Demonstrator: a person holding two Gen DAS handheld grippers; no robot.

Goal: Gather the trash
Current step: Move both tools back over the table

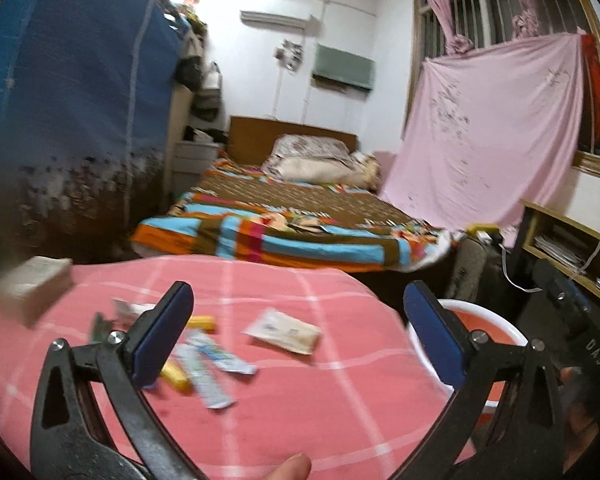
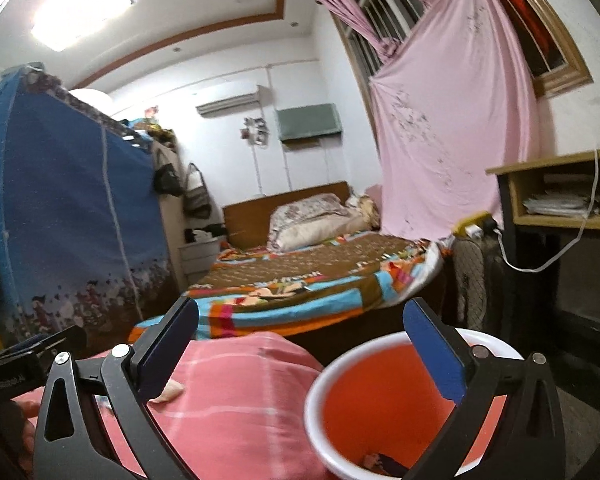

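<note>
Much of the bucket [image 2: 364,396] is cut off by the right claw [image 2: 300,356], and a dark scrap at its bottom cannot be identified. Beneath and ahead of the left claw [image 1: 296,344], about six wrappers [image 1: 216,356] are counted on the pink table [image 1: 300,420]; some are hidden behind its left finger. One blurred box [image 1: 32,284] is seen far left. Both claws are held nearly level, spread wide, with nothing gripped.
</note>
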